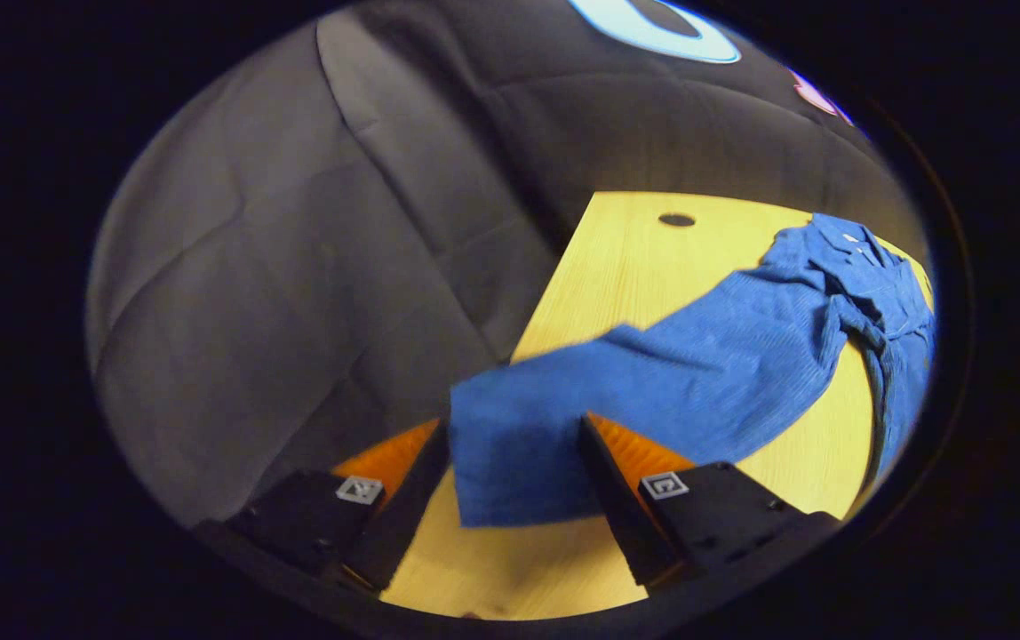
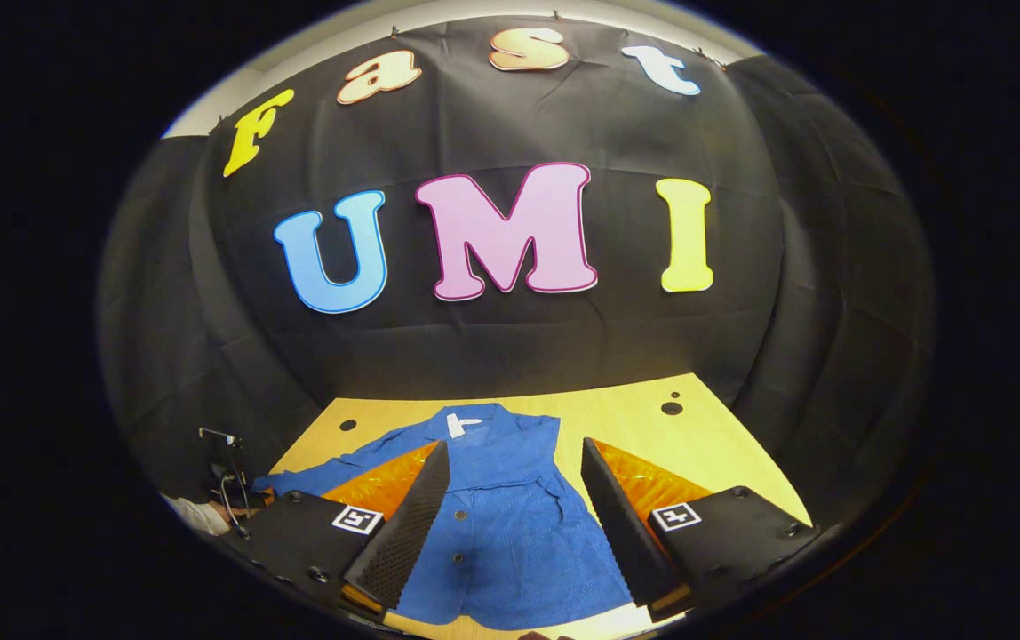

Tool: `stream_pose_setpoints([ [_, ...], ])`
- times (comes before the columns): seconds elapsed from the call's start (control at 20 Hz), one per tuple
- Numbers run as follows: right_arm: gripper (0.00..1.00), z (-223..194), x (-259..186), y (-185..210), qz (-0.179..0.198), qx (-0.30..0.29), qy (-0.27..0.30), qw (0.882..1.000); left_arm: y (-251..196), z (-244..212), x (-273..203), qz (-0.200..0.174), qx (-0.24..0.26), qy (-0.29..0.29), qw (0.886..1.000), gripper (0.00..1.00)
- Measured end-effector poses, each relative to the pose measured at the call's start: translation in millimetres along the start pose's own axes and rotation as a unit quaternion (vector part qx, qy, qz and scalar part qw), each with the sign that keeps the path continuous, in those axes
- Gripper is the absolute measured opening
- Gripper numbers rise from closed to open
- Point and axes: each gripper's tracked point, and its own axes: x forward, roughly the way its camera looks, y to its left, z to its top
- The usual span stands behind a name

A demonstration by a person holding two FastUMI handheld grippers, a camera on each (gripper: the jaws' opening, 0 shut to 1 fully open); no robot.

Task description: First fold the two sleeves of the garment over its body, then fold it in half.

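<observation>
a: left gripper view first. the left gripper (image 1: 514,471) is seen low in the frame, jaws spread wide, with the cuff end of the sleeve (image 1: 563,418) lying between the fingers. it cannot be told whether either finger presses on the cloth, so no clamp is noted; jaws are logged as released.

b: agreed. the sleeve is stretched out from the garment (image 1: 865,293) toward the near left of the table (image 1: 617,249), raised a little near the cuff. the collar area is bunched at the far right of that view.

a: right gripper view gives what is missed there: the blue jacket (image 2: 510,533) is seen whole from the front, laid flat on the wooden table (image 2: 705,444), collar far, hem near, a white tag at the neck, buttons down the front.

b: the right gripper (image 2: 514,524) is held above the near part of the body, jaws released, nothing gripped. the cloth is seen between the fingers but below them.

a: at the far left of that view the other gripper (image 2: 226,484) is noted by the table's left edge, with a bit of a hand below it, at the end of the outstretched sleeve (image 2: 314,476).

b: fabric is logged as blue, fine ribbed weave. a dark round hole (image 1: 676,220) is marked in the tabletop at the far side.
</observation>
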Motion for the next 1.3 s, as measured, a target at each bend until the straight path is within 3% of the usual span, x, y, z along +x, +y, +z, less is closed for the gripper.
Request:
stream_pose_setpoints([
  [0.1, 0.94, -1, 2, -3, 0.0, 0.007, 0.005, 1.0, -3, -6, 0, -0.007, -0.01, -0.001, 1.0, 0.85],
  [0.15, 0.94, -3, 1, -4, 0.001, 0.011, 0.008, 1.0, -12, -9, -1, -0.03, -0.017, 0.001, 0.999, 0.85],
  [0.25, 0.94, -5, 0, -5, 0.003, 0.014, 0.011, 1.0, -27, -9, -6, -0.054, -0.013, 0.009, 0.998, 0.36],
  [0.35, 0.94, -5, -2, -9, 0.001, 0.013, 0.014, 1.0, -29, -10, -6, -0.047, 0.034, 0.042, 0.997, 0.05],
  [0.4, 0.94, -9, -3, -11, 0.001, 0.012, 0.018, 1.0, -30, -7, -11, -0.051, 0.047, 0.049, 0.996, 0.0],
  [0.5, 0.94, -14, -4, -14, 0.001, 0.011, 0.026, 1.0, -51, 3, -9, -0.098, 0.028, 0.042, 0.994, 0.0],
  [0.85, 0.94, -20, -5, -33, 0.0, 0.029, 0.029, 0.999, -104, 74, -57, -0.195, -0.02, -0.008, 0.981, 0.0],
  [1.3, 0.94, -26, -3, -88, -0.011, 0.063, 0.034, 0.997, -256, 164, -134, -0.298, 0.011, -0.038, 0.954, 0.0],
])
